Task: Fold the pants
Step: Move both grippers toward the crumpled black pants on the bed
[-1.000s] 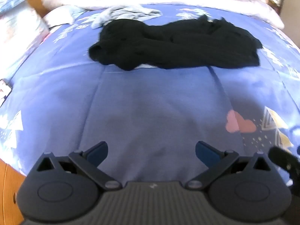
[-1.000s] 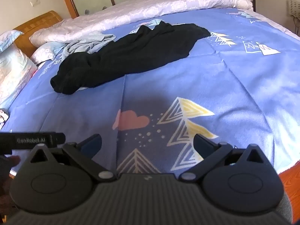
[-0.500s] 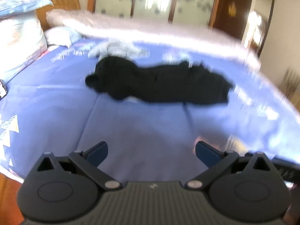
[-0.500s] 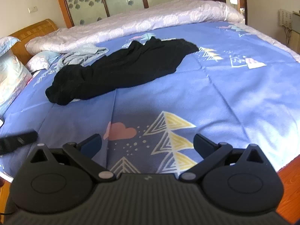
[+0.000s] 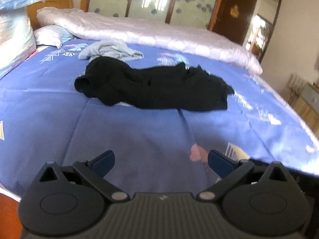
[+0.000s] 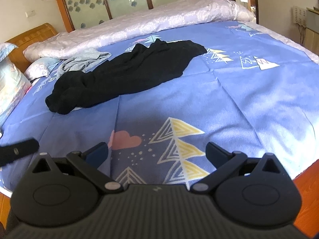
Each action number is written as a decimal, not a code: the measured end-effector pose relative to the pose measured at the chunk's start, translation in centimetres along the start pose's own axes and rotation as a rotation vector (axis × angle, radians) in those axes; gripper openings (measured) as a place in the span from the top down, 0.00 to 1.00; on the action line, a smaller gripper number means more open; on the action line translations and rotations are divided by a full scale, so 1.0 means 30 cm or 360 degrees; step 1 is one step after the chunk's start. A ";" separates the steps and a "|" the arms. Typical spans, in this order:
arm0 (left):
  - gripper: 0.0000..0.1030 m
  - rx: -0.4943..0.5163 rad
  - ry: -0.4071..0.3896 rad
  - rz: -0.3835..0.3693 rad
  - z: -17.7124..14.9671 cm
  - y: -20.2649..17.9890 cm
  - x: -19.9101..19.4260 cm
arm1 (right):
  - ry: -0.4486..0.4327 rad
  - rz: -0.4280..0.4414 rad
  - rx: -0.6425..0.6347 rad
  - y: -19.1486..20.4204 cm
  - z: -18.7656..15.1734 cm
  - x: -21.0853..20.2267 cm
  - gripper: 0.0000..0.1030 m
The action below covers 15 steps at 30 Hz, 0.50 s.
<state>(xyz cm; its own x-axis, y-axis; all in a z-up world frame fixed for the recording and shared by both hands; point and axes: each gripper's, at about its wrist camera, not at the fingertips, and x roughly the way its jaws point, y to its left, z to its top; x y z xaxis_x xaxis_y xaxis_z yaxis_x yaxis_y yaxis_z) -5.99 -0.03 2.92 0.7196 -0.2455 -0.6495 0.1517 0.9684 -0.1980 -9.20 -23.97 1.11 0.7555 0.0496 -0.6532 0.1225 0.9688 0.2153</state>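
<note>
Black pants (image 5: 155,87) lie crumpled in a long heap across the middle of the blue patterned bed sheet (image 5: 129,139). They also show in the right wrist view (image 6: 127,69), stretching from lower left to upper right. My left gripper (image 5: 161,159) is open and empty, well short of the pants near the bed's front edge. My right gripper (image 6: 157,152) is open and empty, also near the front edge, above a tree print. Part of the left gripper (image 6: 18,151) shows at the far left of the right wrist view.
A grey garment (image 5: 111,49) lies crumpled just behind the pants. A rolled pale quilt (image 5: 149,33) runs along the far side. Pillows (image 5: 16,37) and a wooden headboard (image 6: 30,37) are at the left. Wooden floor (image 6: 307,181) lies beyond the bed edge.
Both grippers have tilted up and drawn back slightly, so the room's far wall now shows. The pants have not moved. Both grippers stay open.
</note>
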 end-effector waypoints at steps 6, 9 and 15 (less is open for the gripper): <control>0.00 0.0000 -0.0106 0.0051 0.016 0.021 -0.019 | -0.0045 0.0014 0.0041 -0.027 0.022 -0.011 0.00; 0.00 -0.0014 -0.0122 0.0108 0.054 0.068 -0.013 | -0.0078 -0.0001 0.0042 -0.048 0.049 -0.017 0.03; 0.00 -0.0100 -0.0058 0.0150 0.171 0.213 0.012 | -0.0198 -0.0022 0.0074 -0.118 0.189 -0.033 0.12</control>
<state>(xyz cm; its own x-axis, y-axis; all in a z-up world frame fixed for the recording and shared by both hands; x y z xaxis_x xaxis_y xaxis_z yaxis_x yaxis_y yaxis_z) -1.29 6.31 5.20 0.7532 -0.1504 -0.6404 0.0399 0.9822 -0.1837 -6.73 -28.84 5.11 0.8270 0.0029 -0.5622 0.1613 0.9567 0.2422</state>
